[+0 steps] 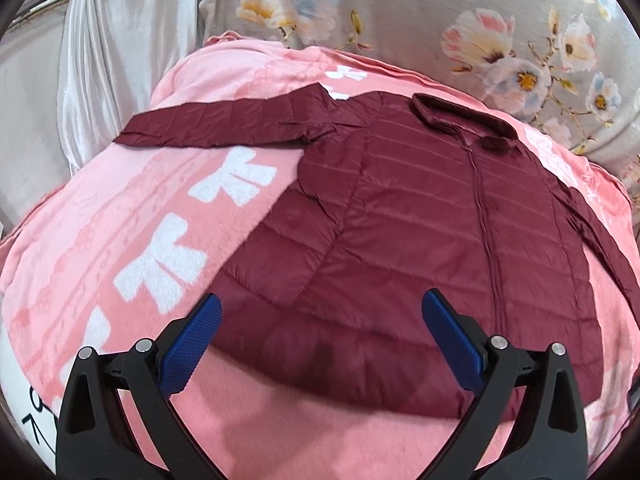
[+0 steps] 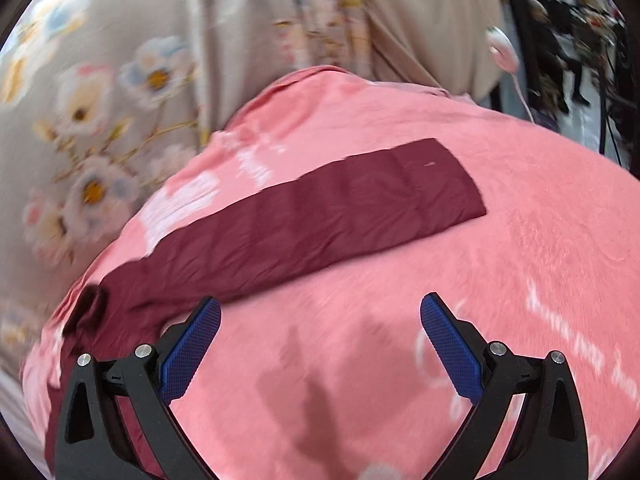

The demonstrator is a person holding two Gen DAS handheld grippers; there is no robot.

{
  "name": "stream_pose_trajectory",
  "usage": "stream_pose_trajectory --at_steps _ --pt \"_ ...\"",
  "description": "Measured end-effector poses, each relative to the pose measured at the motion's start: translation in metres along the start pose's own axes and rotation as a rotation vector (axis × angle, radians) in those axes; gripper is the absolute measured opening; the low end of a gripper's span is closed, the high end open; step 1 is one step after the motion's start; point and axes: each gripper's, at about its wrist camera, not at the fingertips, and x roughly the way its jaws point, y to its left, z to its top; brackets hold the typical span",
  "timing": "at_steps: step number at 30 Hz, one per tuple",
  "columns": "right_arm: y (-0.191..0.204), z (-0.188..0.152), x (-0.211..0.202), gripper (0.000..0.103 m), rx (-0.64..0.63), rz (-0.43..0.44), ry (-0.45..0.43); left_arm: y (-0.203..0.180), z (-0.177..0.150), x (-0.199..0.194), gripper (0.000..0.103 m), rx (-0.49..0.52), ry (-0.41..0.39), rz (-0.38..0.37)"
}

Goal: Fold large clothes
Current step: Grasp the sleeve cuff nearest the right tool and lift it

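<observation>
A maroon quilted jacket (image 1: 420, 232) lies flat, front up, on a pink blanket (image 1: 132, 220). Its collar points away and its left sleeve (image 1: 224, 124) stretches out to the left. My left gripper (image 1: 320, 312) is open and empty, hovering over the jacket's hem. In the right wrist view the jacket's other sleeve (image 2: 320, 216) lies spread out across the blanket (image 2: 520, 260). My right gripper (image 2: 320, 316) is open and empty, just above the blanket below that sleeve. The right wrist view is motion-blurred.
A grey floral bedspread (image 1: 500, 32) lies behind the blanket and also shows in the right wrist view (image 2: 120, 80). White satin fabric (image 1: 108, 52) hangs at the far left. A pink cable and device (image 2: 502, 50) and a cluttered room lie at the far right.
</observation>
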Motion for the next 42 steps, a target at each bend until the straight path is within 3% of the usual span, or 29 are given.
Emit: stream_pose_trajectory --at_steps 7,13,16,18,21,26,31,37,42 --pt "-0.054 0.026 0.039 0.098 0.206 -0.057 -0.017 -0.001 0.014 0.017 0.098 -0.007 -0.023 0.034" --pt "-0.077 0.035 0.058 0.084 0.294 -0.100 -0.045 -0.008 0.017 0.031 0.098 0.000 -0.017 0.021" --pt "-0.073 0.042 0.069 0.053 0.268 -0.113 -0.055 -0.010 0.016 0.036 0.098 -0.005 -0.002 0.020" --pt "-0.072 0.046 0.077 0.017 0.280 -0.082 -0.050 -0.009 0.017 0.040 0.098 -0.023 0.025 0.001" --pt "-0.060 0.053 0.078 0.008 0.287 -0.034 -0.064 -0.008 0.016 0.042 0.098 -0.038 0.039 -0.020" --pt "0.011 0.070 0.051 0.006 0.153 0.137 -0.136 -0.005 0.018 0.041 0.097 -0.041 0.033 -0.030" --pt "0.122 0.068 0.014 0.006 -0.077 0.355 -0.150 0.001 0.021 0.039 0.097 -0.066 0.025 -0.046" --pt "0.256 0.017 -0.023 0.006 -0.362 0.620 -0.051 0.019 0.026 0.034 0.097 -0.105 0.009 -0.053" --pt "0.334 -0.069 -0.045 0.006 -0.548 0.792 0.094 0.046 0.027 0.031 0.097 -0.152 0.000 -0.048"
